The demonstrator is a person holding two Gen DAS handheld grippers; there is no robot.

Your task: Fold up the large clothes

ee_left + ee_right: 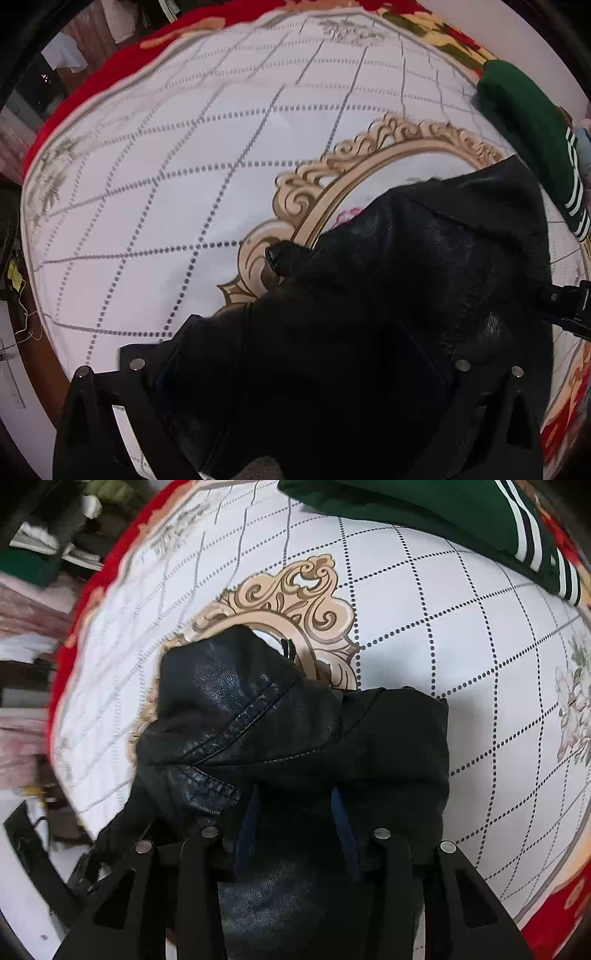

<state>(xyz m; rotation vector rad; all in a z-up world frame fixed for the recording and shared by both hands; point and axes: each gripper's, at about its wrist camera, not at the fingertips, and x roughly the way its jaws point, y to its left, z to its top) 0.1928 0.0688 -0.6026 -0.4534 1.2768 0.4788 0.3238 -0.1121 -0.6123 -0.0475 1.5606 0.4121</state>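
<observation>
A black leather jacket (280, 731) is seen bunched on a round table (424, 635) covered by a white cloth with a dotted grid and a beige ornamental frame (295, 594) printed at its middle. In the right wrist view the jacket fills the centre and lower middle of the frame, its stitched seams running across the centre-left. The right gripper (295, 805) is pointed steeply down at it; its blue-edged fingers (341, 819) are spread apart, with jacket leather lying between them, and no pressing of the pads on the leather can be made out.

In the left wrist view the jacket (406, 295) covers the lower right half of the frame and hides most of the ornamental frame (369, 147). The left gripper (295, 387) is buried under the dark fabric; only its outer arms are seen at the lower left and lower right, so whether its jaws are pinching the jacket cannot be told. A black piece of the right gripper (569, 306) enters at the right edge.

A green garment (424, 513) with white stripes is lying at the upper right of the right wrist view, apart from the jacket. A red patterned border (92, 81) is seen around the cloth.
</observation>
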